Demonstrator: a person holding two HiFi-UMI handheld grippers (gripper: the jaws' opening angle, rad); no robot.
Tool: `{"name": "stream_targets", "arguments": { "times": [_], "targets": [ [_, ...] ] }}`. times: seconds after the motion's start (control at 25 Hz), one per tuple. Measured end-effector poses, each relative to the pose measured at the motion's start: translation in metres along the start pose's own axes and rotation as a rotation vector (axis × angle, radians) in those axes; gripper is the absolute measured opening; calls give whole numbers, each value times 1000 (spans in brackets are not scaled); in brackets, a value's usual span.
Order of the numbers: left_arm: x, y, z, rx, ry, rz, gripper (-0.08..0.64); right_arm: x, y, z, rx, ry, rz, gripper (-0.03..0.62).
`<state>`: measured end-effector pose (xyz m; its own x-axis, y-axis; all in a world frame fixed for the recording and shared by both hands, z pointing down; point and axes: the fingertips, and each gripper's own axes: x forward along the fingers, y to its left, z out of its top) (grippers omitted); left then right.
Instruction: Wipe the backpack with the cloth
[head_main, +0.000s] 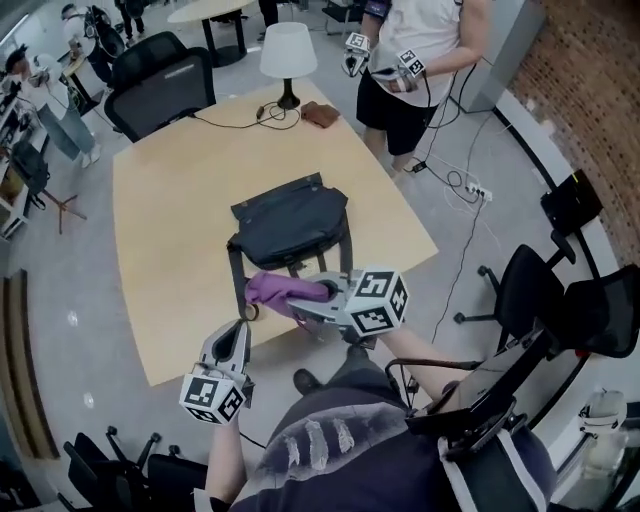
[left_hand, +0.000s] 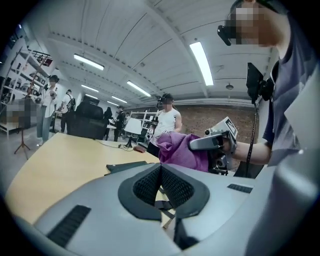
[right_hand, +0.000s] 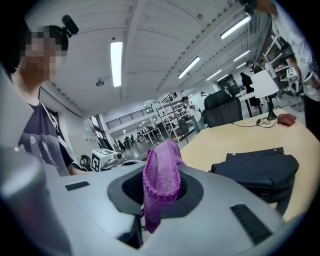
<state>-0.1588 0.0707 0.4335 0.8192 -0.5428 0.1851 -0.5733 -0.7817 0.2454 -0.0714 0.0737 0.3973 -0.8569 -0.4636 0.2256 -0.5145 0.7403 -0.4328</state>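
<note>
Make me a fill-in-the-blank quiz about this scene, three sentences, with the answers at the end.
1. The right tool is shut on a ____ cloth.
2. The lamp beyond the backpack has a ____ shade.
3. Of lamp and backpack, the one nearer the cloth is the ____.

Missing words: purple; white; backpack.

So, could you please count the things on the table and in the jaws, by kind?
Backpack: 1
Purple cloth: 1
Lamp: 1
Brown pouch: 1
Total: 4
</note>
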Motion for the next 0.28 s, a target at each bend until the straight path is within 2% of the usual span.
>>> {"name": "stream_targets", "arguments": {
  "times": [0.28],
  "targets": [
    [-21,-57,28,42,-60,-12,6,-56,62,-8,26,-78,53,32]
  ]
}}
